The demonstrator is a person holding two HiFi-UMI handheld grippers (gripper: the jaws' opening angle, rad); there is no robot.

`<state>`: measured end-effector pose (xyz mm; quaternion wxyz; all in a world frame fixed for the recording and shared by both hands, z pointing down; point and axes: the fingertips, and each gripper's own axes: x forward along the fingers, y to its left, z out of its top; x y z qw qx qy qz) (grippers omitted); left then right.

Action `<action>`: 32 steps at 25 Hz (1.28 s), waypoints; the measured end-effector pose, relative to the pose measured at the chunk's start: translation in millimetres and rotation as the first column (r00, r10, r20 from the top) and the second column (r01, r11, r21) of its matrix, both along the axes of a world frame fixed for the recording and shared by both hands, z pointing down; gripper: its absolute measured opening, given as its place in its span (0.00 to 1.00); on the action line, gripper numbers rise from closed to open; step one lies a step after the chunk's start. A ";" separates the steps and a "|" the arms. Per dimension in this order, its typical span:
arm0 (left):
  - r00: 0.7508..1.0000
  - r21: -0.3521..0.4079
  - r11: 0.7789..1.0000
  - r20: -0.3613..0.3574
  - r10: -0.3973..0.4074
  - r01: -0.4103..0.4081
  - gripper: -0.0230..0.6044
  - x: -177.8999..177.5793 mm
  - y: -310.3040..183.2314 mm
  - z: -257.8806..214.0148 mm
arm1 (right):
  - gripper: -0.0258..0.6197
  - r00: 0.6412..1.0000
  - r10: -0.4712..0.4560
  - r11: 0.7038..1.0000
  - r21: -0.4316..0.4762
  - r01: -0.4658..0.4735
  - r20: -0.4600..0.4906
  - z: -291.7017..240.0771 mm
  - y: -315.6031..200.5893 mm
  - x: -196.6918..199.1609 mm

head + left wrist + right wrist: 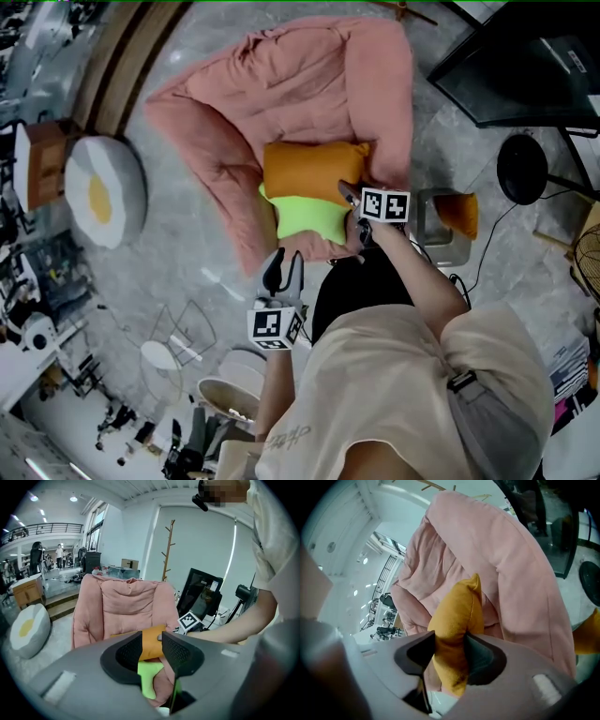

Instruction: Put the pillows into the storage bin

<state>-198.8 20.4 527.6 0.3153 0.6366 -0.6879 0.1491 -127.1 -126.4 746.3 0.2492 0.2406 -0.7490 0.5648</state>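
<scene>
The soft pink padded lounge chair [309,84] sprawls across the grey marbled floor [178,244], and hard against its right flank in the head view stands the grey box-shaped storage bin [441,251], which already holds one orange cushion [460,214]. On the chair's seat lies the orange fabric pillow [309,169], long axis running left to right across the head view, with the lime-green fabric pillow [302,217] touching its near edge on the person's side. The right gripper [352,197] has its jaws clamped on the orange fabric pillow at its right-hand end, and its own view shows the stuffed edge pinched between both pads. The left gripper [284,267] hangs near the green one with its jaws apart and nothing between them (both pillows show only beyond the gap). What the next move probably turns on is that the bin lies to the right of the gripped pillow, on the right hand's side and just past the chair's edge, so a short lift and swing rightward should carry it over the rim, with the left hand better placed for the green pillow.
</scene>
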 end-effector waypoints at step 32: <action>0.969 0.275 0.932 -0.007 0.247 -0.236 0.25 -18.0 104.9 -12.6 | 0.22 0.965 0.237 0.860 0.485 -0.156 -0.110 -181.5 109.5 193.2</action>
